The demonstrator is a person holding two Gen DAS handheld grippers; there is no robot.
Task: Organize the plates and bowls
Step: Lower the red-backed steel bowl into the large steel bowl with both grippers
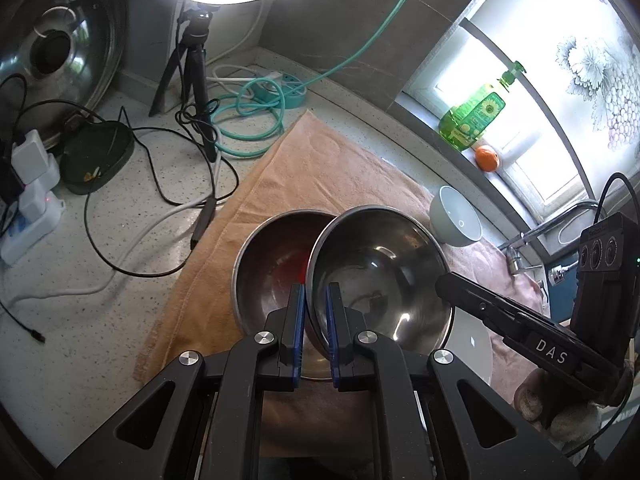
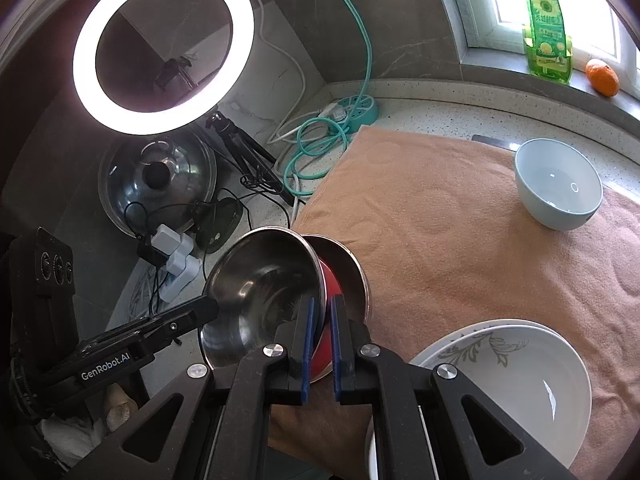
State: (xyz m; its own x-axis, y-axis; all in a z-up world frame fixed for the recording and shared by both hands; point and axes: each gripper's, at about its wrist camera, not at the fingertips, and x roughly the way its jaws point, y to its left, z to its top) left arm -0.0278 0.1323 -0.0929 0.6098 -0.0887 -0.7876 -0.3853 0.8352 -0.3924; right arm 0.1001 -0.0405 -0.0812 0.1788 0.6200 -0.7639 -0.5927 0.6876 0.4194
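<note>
A steel bowl point(image 1: 380, 272) point(image 2: 260, 288) with a red outside hangs tilted over the towel, held at two sides of its rim. My left gripper point(image 1: 315, 292) is shut on its near-left rim. My right gripper point(image 2: 323, 304) is shut on the opposite rim, and its black finger tip shows in the left wrist view. A second steel bowl point(image 1: 272, 264) point(image 2: 352, 272) sits on the towel just under and beside the held one. A light blue bowl point(image 1: 456, 216) point(image 2: 560, 188) stands upright farther back. Stacked white plates point(image 2: 500, 380) point(image 1: 472, 344) lie near the front.
An orange-pink towel point(image 2: 440, 220) covers the speckled counter point(image 1: 120, 240). To the left are a ring light on a tripod point(image 2: 164, 48), tangled cables, chargers and a pot lid point(image 1: 56, 56). A green bottle point(image 2: 548, 32) and an orange point(image 2: 602, 76) sit on the windowsill. A tap point(image 1: 520, 256) is at the right.
</note>
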